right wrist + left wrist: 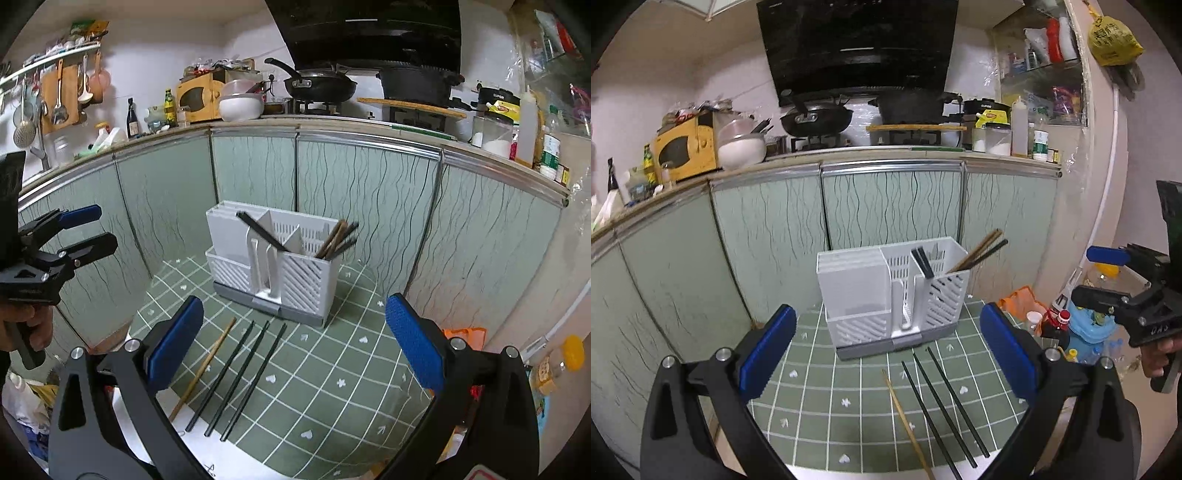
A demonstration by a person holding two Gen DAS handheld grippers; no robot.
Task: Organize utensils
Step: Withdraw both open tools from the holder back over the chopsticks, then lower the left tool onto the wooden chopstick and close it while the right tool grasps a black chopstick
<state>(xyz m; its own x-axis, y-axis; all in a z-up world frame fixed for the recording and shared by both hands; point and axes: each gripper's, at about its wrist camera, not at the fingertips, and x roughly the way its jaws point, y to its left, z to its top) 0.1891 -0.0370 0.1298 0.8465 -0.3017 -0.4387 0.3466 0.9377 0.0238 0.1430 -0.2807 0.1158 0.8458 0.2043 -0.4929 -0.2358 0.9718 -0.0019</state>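
Both claws stand wide apart and hold nothing: the left gripper (888, 354) and the right gripper (294, 347) hover above the green mat (332, 387); three black chopsticks (236, 380) and one wooden chopstick (205, 367) lie loose on it, side by side just before the white holder (273, 258), whose right compartment already holds several; thin rods so close together invite a pinch that catches two, or rolls one off the mat's near edge; a hard push could tip the light holder.

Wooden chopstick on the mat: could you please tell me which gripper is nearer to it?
Left, probably. The chopstick lies almost centred ahead of the open left gripper; from the right gripper it sits off to the left side.
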